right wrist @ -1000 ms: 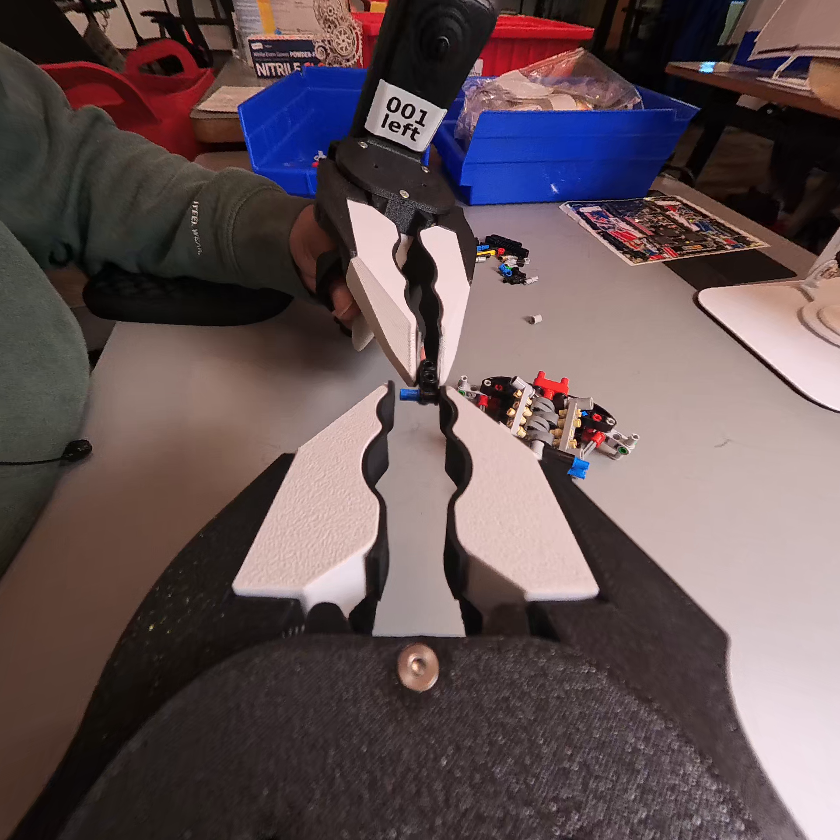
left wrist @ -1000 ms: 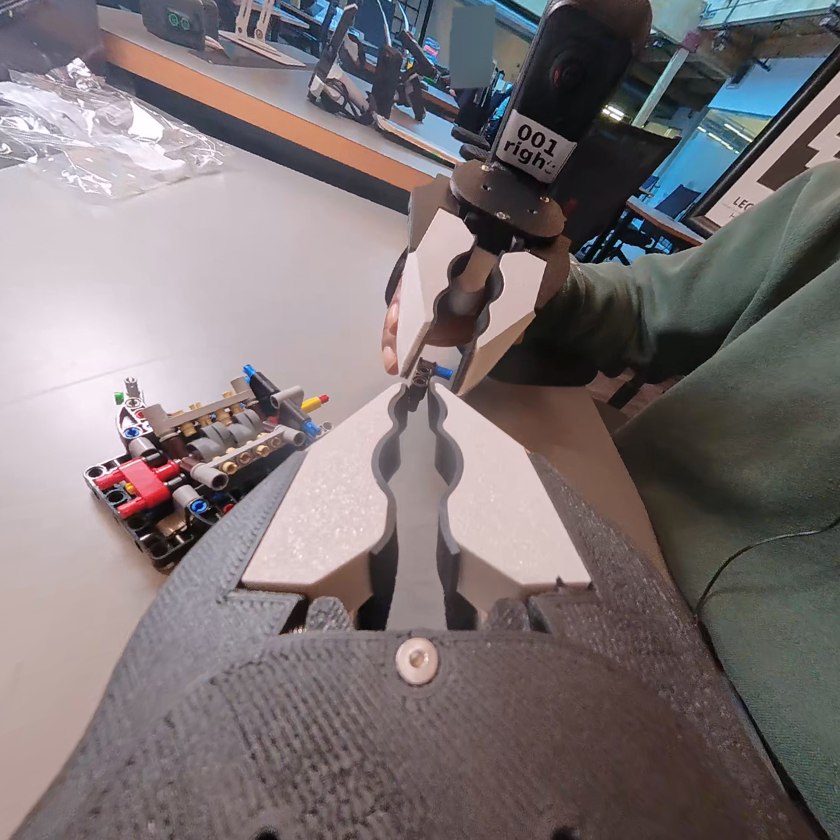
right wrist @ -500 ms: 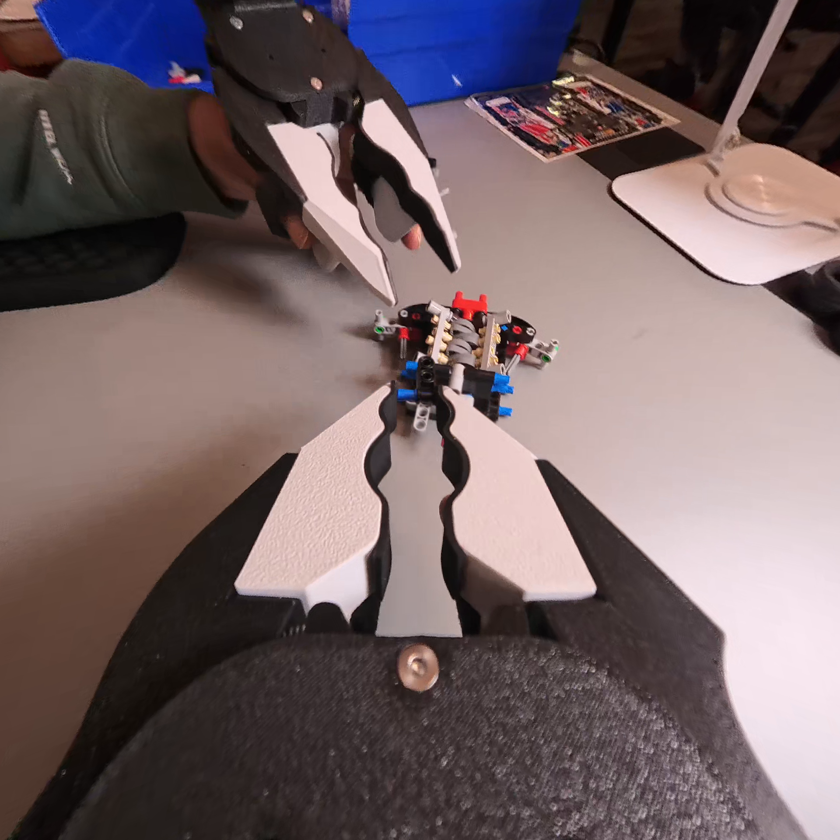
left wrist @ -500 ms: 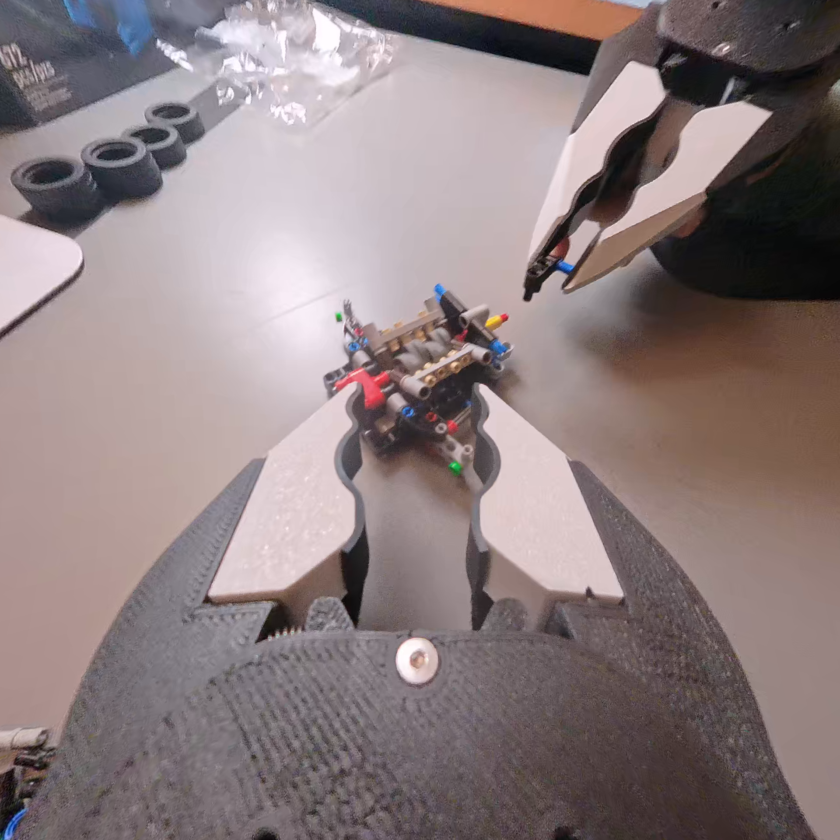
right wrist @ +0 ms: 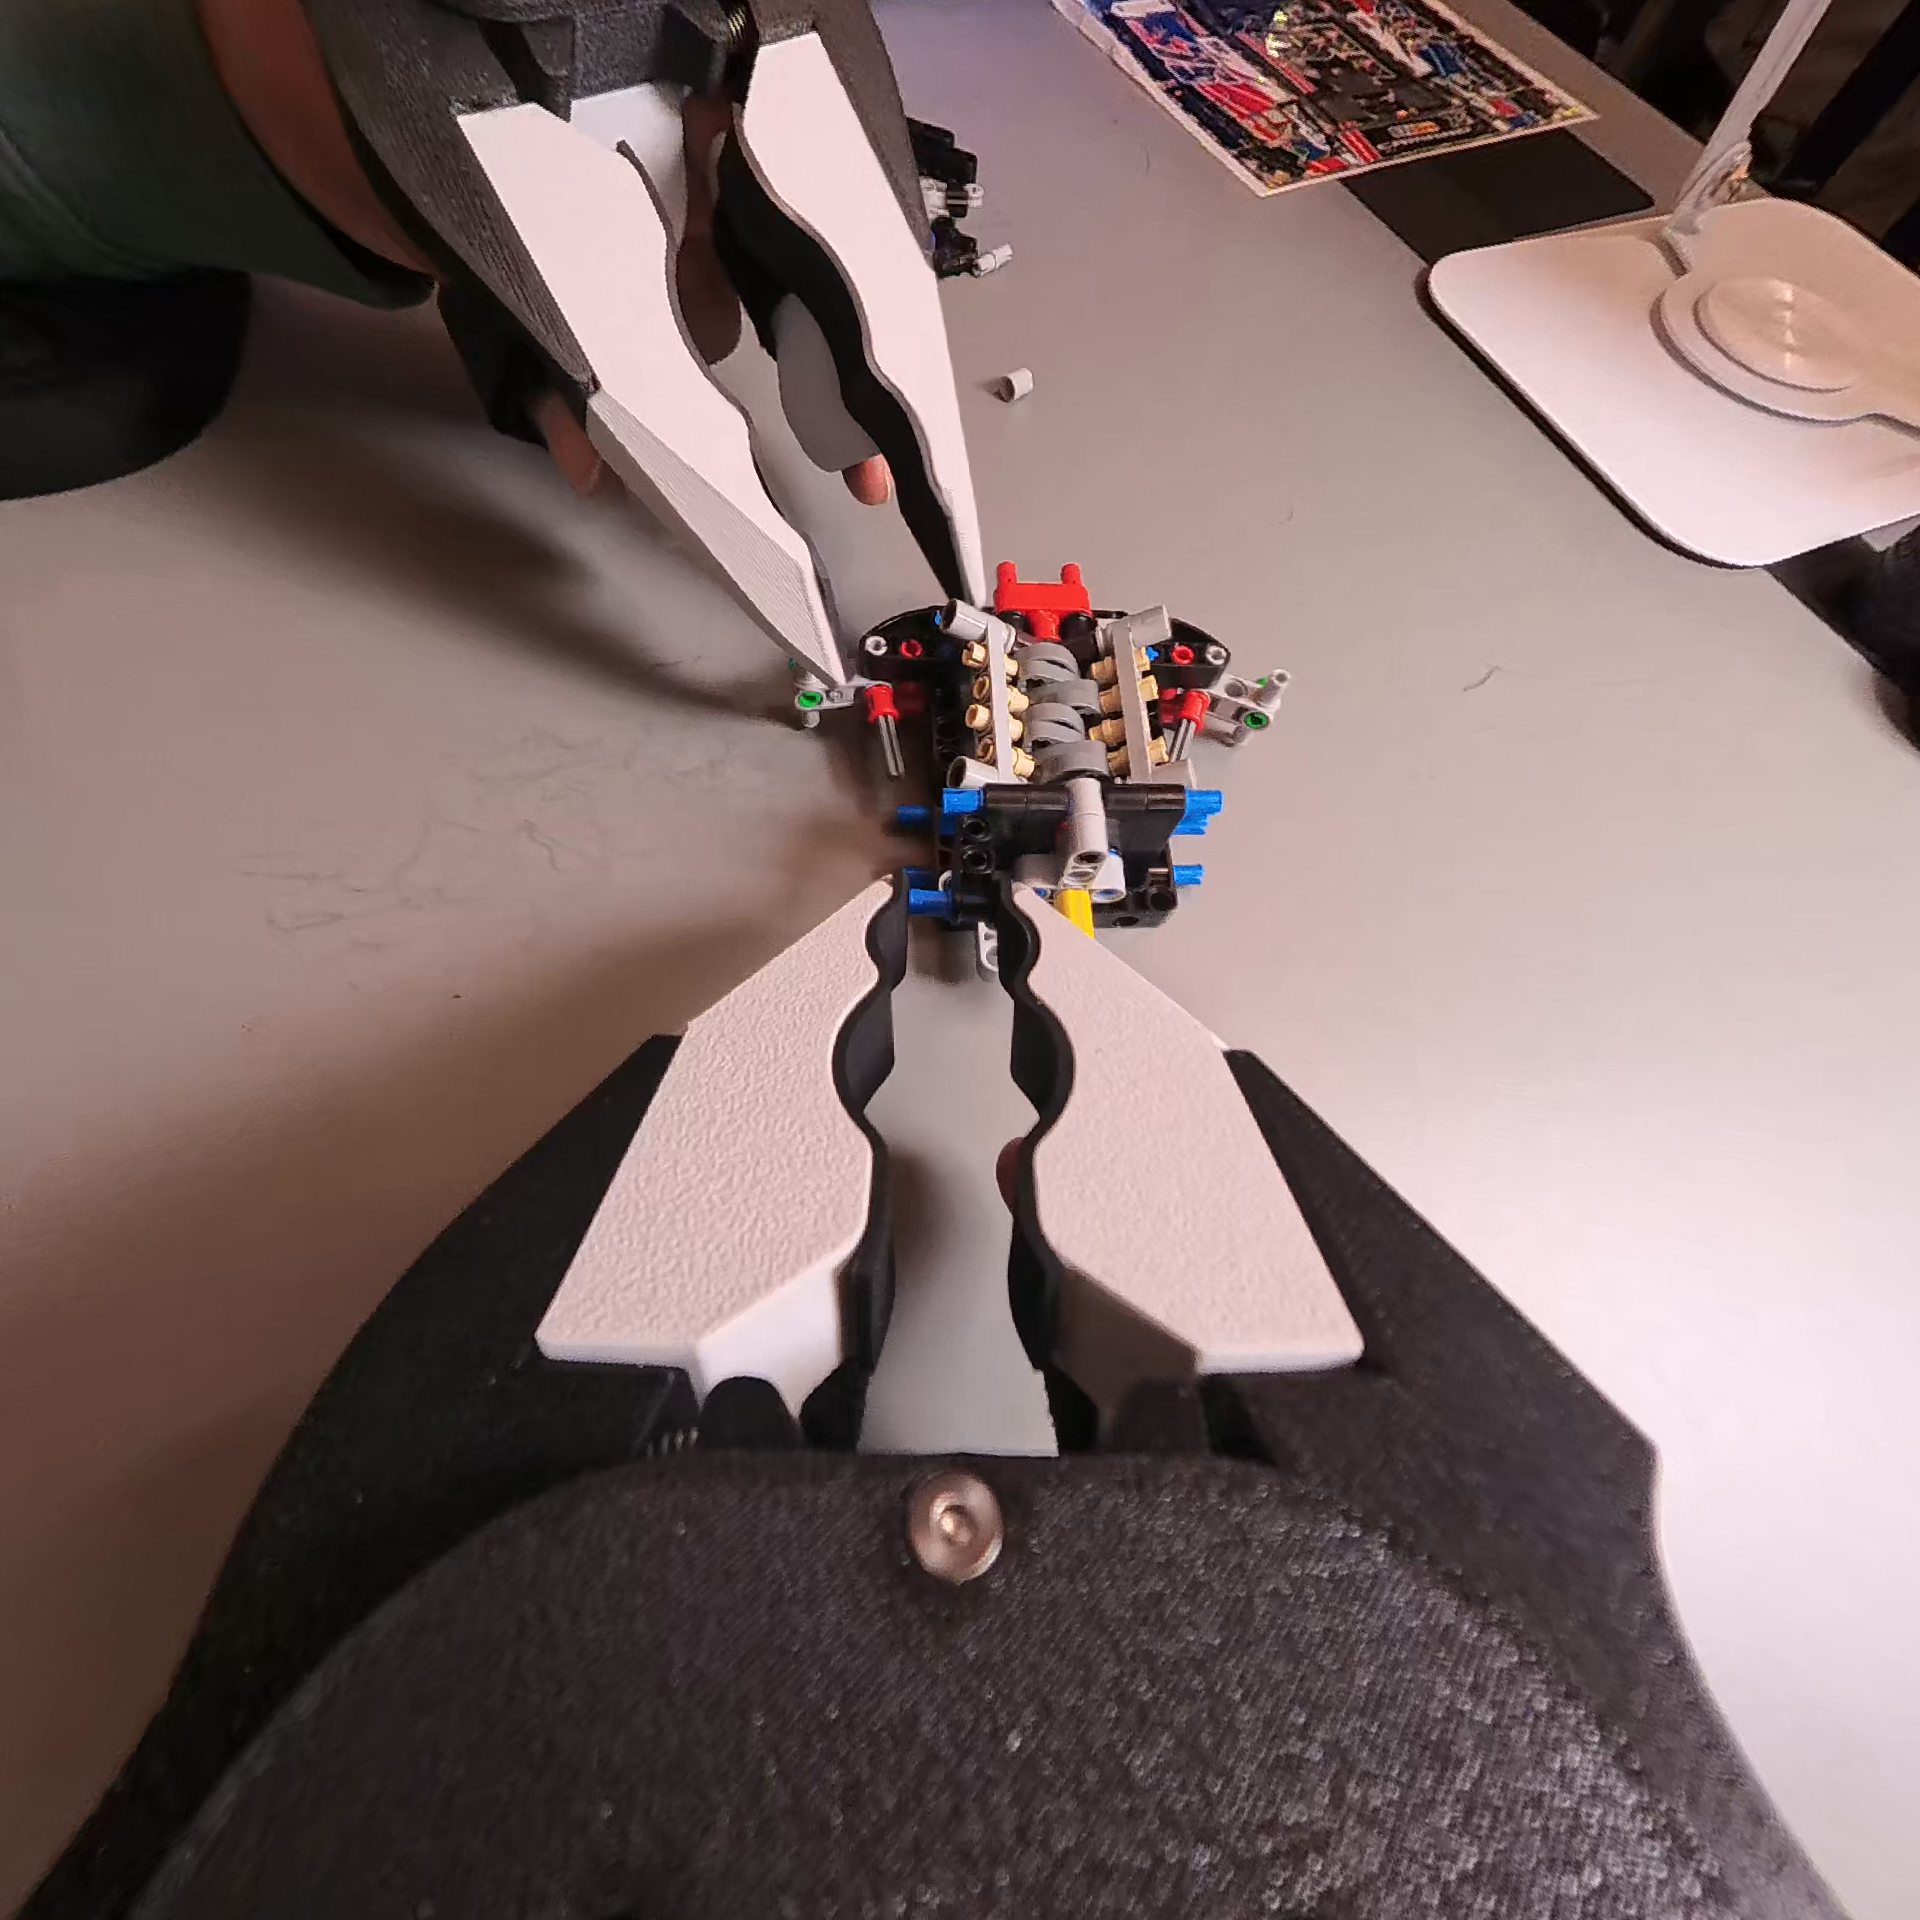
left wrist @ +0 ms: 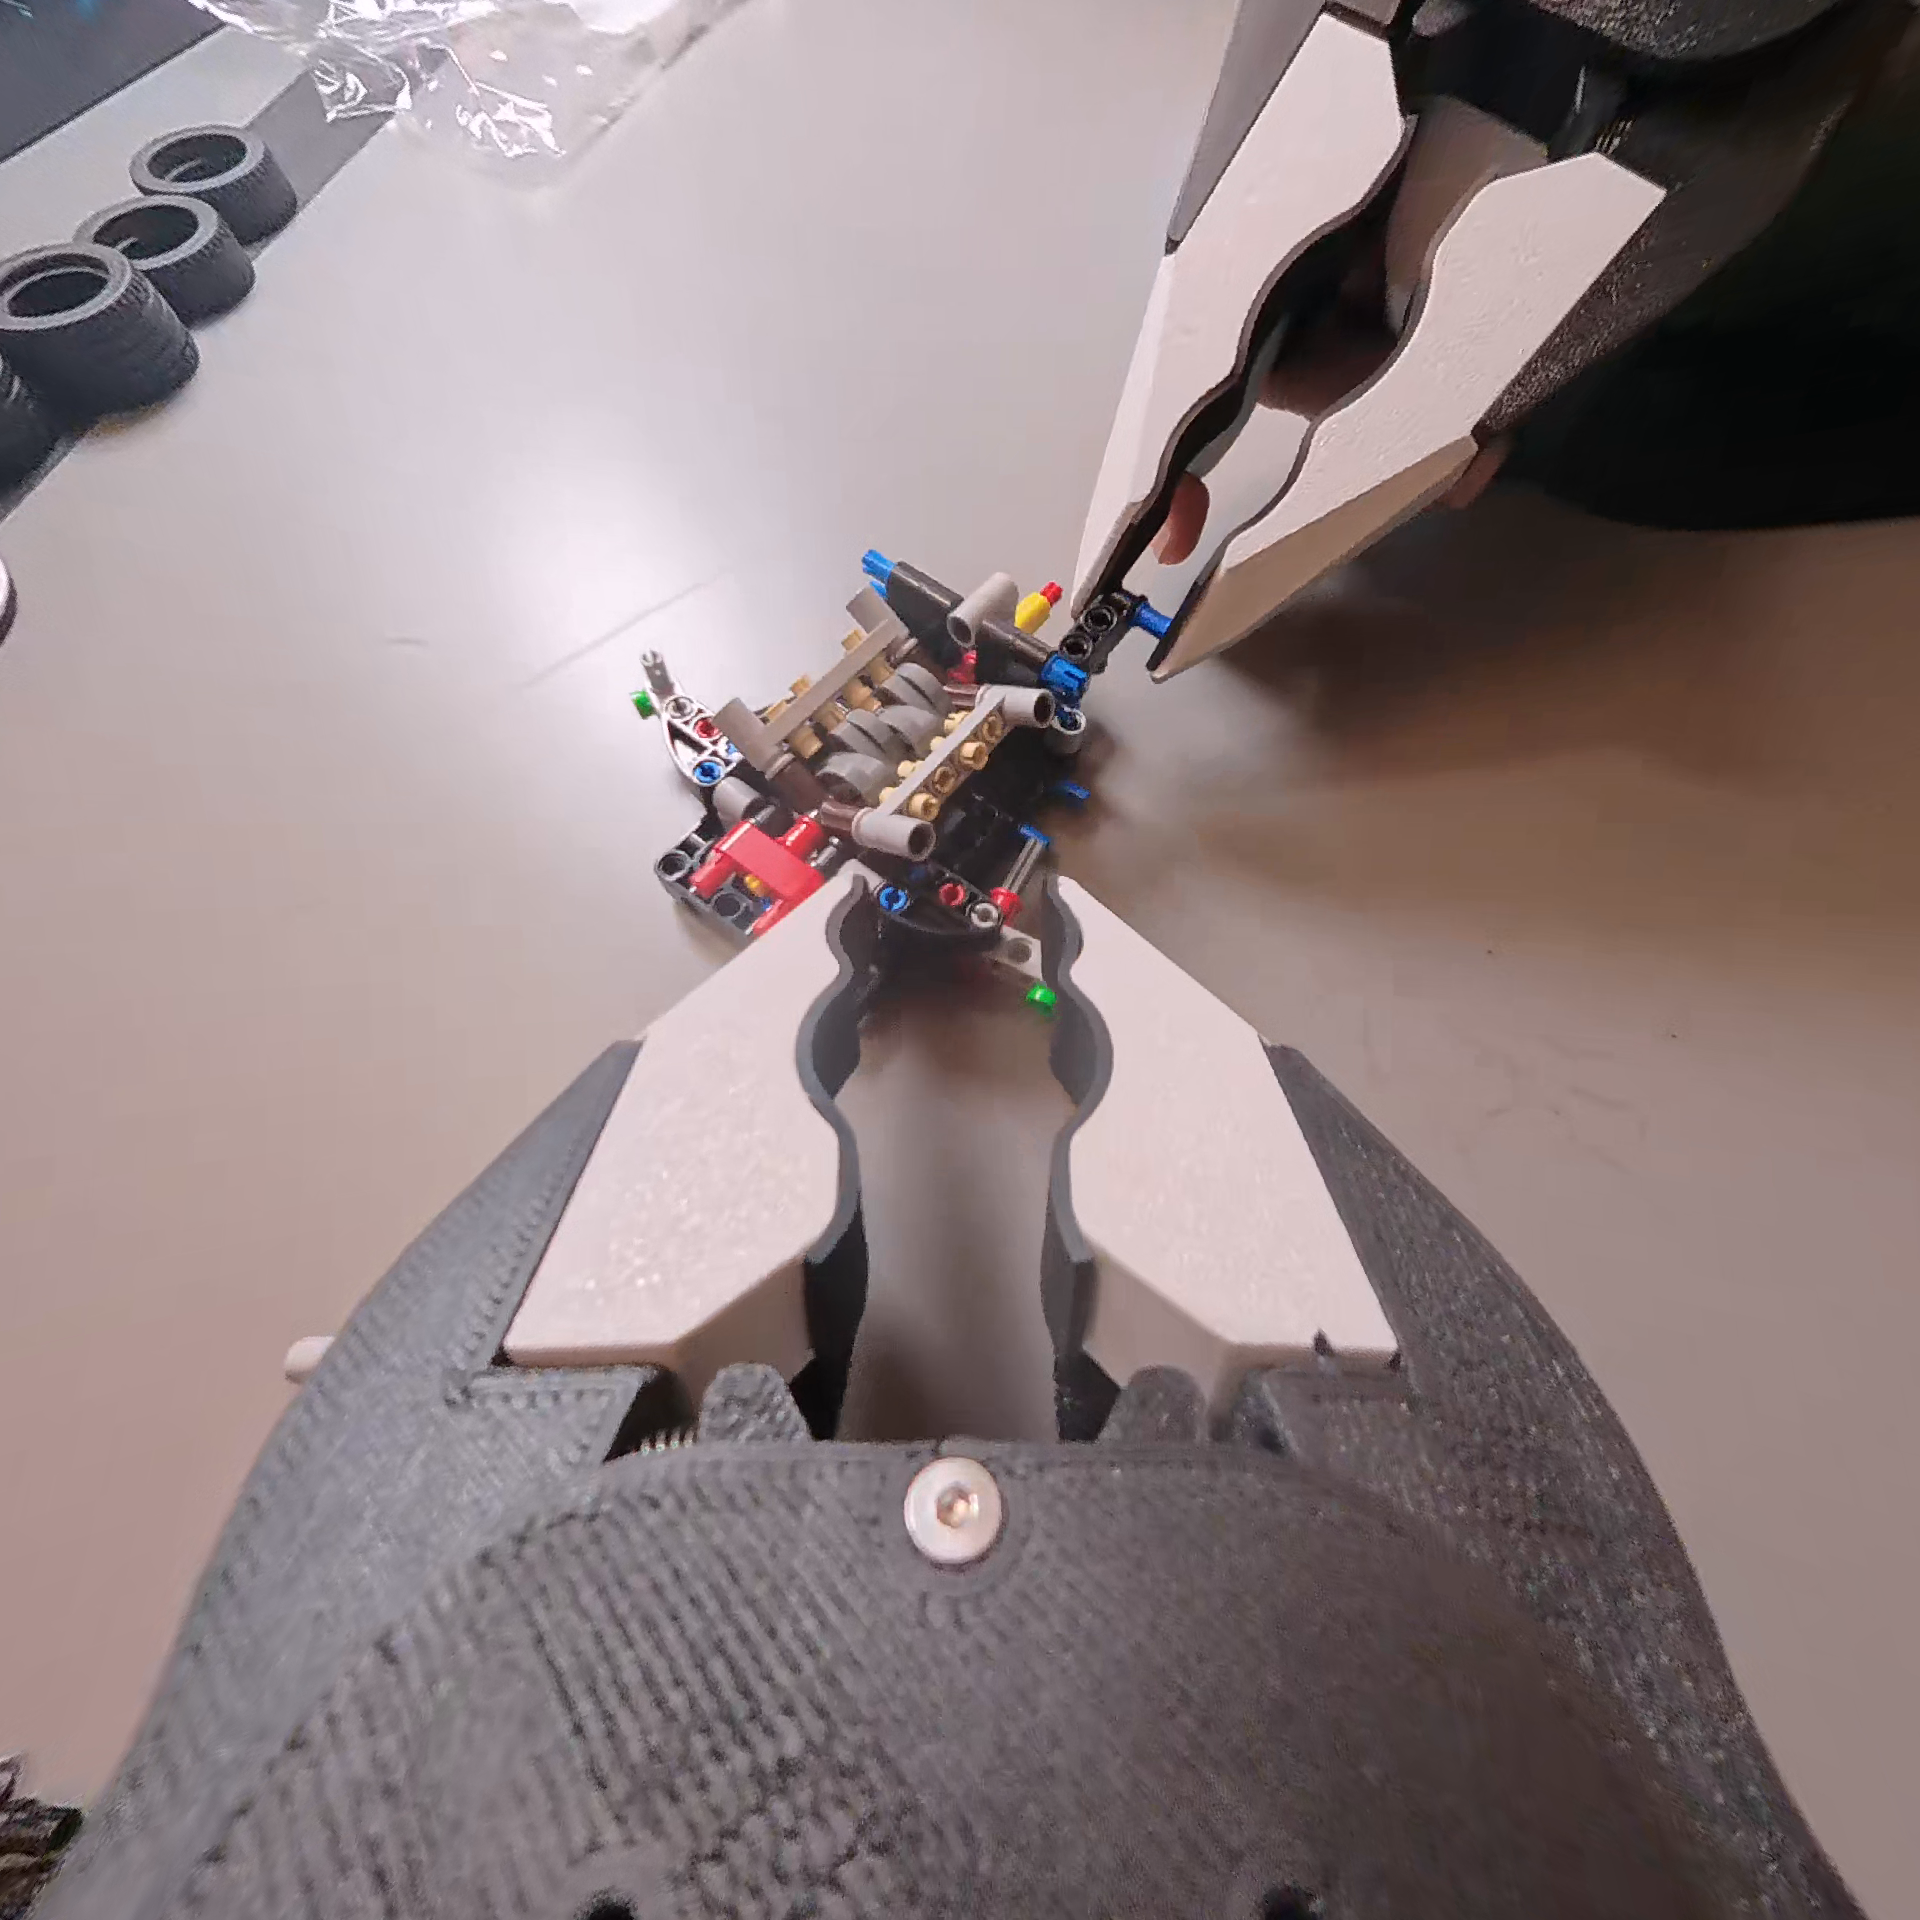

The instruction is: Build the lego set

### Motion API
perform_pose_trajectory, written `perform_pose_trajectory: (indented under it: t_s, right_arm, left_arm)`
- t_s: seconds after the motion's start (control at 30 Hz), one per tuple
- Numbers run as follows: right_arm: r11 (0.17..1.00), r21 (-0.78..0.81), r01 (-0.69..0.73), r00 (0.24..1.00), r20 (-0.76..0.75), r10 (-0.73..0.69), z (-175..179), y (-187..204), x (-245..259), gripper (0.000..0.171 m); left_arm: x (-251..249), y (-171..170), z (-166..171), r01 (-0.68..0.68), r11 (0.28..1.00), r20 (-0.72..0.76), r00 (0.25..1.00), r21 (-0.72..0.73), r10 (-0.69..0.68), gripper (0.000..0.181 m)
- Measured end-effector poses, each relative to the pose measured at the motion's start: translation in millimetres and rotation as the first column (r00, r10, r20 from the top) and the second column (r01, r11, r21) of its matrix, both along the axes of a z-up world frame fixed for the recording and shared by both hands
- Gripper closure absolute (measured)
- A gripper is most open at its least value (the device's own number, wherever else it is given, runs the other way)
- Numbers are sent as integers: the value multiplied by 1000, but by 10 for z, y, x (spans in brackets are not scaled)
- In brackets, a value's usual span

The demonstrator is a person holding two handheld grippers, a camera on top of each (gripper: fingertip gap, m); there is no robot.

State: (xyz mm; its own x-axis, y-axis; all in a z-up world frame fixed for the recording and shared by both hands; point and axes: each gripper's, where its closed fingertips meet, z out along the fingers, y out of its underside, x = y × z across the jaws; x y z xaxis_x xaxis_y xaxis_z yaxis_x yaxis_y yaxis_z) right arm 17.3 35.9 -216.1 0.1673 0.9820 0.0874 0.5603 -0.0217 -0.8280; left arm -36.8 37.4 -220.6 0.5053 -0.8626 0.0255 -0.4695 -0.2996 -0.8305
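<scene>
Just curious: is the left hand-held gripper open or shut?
Open. The left hand-held gripper shows a clear gap between its fingers, straddling one end of the lego model.

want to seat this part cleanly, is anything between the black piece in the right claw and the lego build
Nothing visible blocks it. The right claw holds the small black piece right against the end of the lego build, beside a blue pin. The left claw sits at the opposite end, clear of it.

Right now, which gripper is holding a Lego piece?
The right gripper: shut on a black connector with a blue pin. The left gripper is open, straddling the model.
</scene>
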Motion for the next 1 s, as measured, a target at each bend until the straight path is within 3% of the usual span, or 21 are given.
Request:
perform_pose_trajectory:
  t_s: [0.27,0.47,0.63,1.0]
  right_arm:
    - [999,-2,-36,999,6,36,-60,46,22,156]
    - [999,-1,-45,999,21,45,-108,72,15,156]
    - [999,8,-52,998,35,51,-127,75,15,156]
    - [998,8,-63,996,66,62,-139,73,22,156]
  left_arm:
    - [-57,84,71,-3,999,-7,1000,35,3,149]
    - [-19,125,54,70,998,-54,996,1,-69,132]
    - [49,125,-14,116,993,-68,991,-25,-117,148]
    - [34,160,-19,89,996,-82,993,18,-87,160]
